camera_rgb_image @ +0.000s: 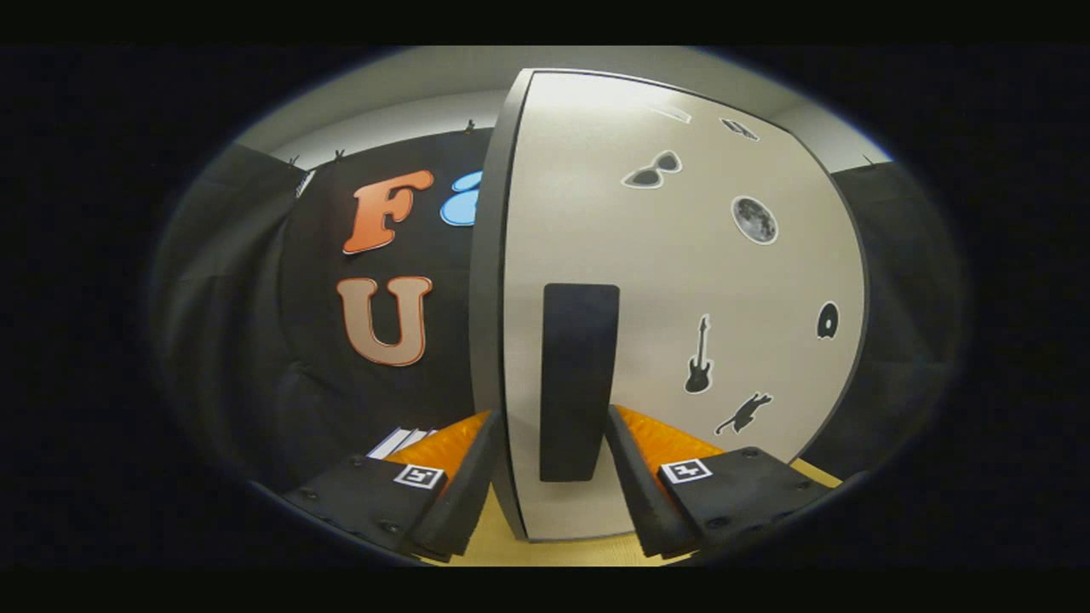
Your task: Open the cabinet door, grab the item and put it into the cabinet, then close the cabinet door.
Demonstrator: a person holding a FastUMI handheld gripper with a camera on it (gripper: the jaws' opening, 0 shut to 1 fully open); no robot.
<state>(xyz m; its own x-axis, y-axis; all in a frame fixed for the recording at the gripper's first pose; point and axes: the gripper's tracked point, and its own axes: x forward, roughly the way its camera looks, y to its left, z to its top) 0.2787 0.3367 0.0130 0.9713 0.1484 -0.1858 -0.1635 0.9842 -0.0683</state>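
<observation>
One pale grey cabinet door [681, 281] with a dark edge stands close ahead, swung so its edge faces the gripper [552, 460]. On its face sits one tall black rectangular handle [579, 379], and I count seven dark stickers (sunglasses, a moon, a guitar and a cat among them). The gripper's two fingers are apart and straddle the door's edge and the handle: the left finger [464, 481] lies outside the edge, the right finger [639, 485] just beside the handle. Whether either presses on anything I cannot tell. A yellowish wooden tabletop [511, 545] lies below, with a small stack of white sheets [396, 443] beyond the left finger.
</observation>
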